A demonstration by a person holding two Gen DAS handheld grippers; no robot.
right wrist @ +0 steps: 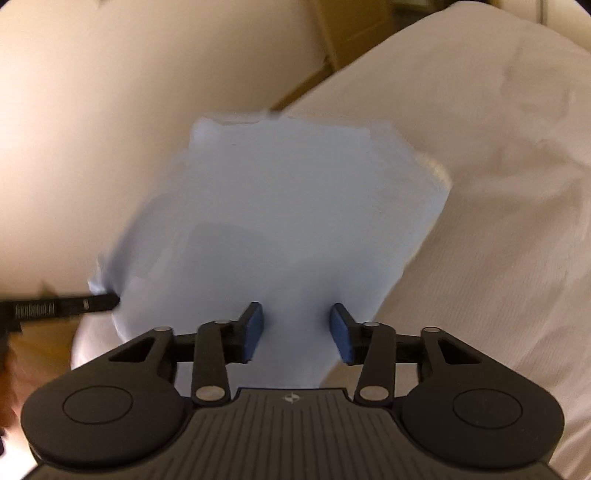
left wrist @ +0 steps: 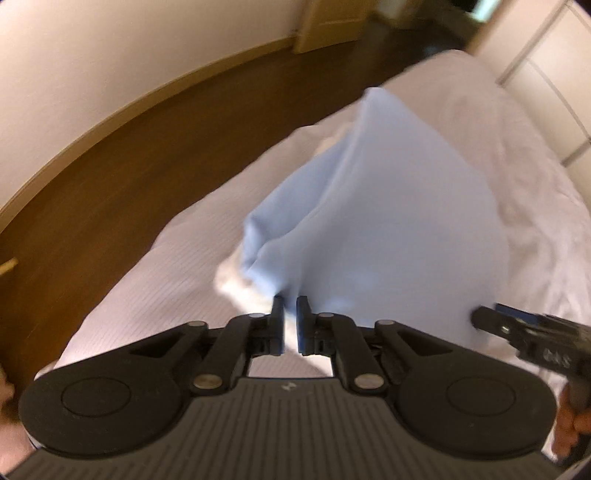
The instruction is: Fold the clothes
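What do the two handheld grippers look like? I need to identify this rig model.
Both match. The left gripper and right gripper have matte black bodies with ribbed top plates, a small white logo, two round black discs, silver pivot pins on scissor linkages, and blue-padded fingers. No cables or sleeves visible.

A bed (left wrist: pixel 155 258) covered in white, finely ribbed bedding fills the lower and right part of the left wrist view, its far end rumpled into soft creases. Beside it runs a dark brown wooden floor (left wrist: pixel 129 155), edged by a light wooden skirting board (left wrist: pixel 147 96) at the foot of a plain cream wall (left wrist: pixel 110 48). A pale wooden door frame (left wrist: pixel 314 29) stands further along the wall. At the far right are white panelled cupboard doors (left wrist: pixel 546 74). The light is warm and dim, giving everything a yellowish tint.
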